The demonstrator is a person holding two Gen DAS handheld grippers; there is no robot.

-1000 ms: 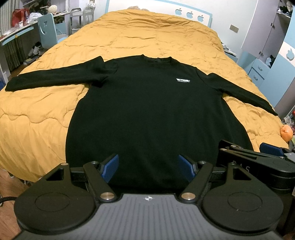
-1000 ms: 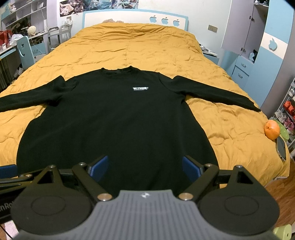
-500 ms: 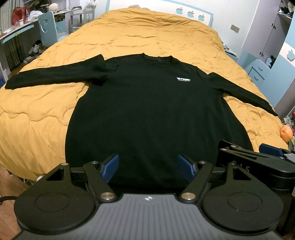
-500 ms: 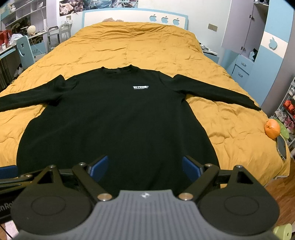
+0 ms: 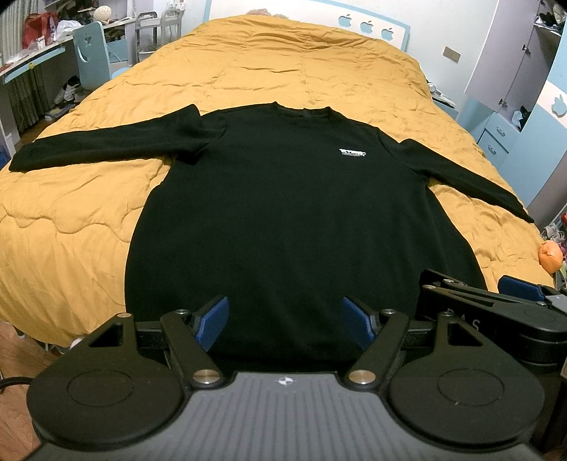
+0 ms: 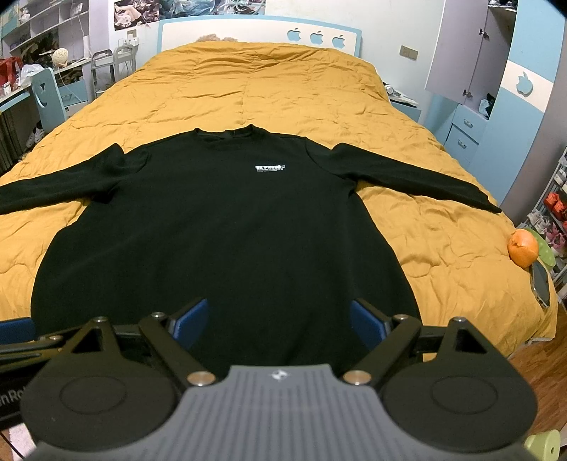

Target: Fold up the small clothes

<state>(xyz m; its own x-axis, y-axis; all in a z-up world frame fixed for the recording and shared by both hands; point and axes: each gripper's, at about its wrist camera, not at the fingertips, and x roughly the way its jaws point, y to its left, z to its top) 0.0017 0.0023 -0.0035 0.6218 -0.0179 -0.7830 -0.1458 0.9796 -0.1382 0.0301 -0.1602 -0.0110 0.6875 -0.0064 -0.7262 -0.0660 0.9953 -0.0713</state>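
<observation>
The left tongs (image 5: 285, 321) stand with their blue pads (image 5: 212, 321) well apart, nothing between them, poised over the near hem of the black sweater (image 5: 283, 220). The right tongs (image 6: 278, 321) are likewise spread wide and hold nothing, hovering over the same hem just beside the left pair (the right tool's black body and one blue pad show at the right edge of the left wrist view). Whether either pair touches the cloth cannot be told.

The sweater lies flat, front up, on the bed's mustard quilt (image 6: 248, 92), its neck toward the headboard (image 6: 255, 30) and both long sleeves stretched out sideways. A small white logo (image 6: 270, 167) sits on the chest. The hem lies near the foot of the bed.

An orange ball-like thing (image 6: 522, 247) rests near the bed's right corner. Beyond it stands a blue and white wardrobe (image 6: 517, 88); on the other side, a cluttered worktop with a pale blue chair (image 5: 93, 53).
</observation>
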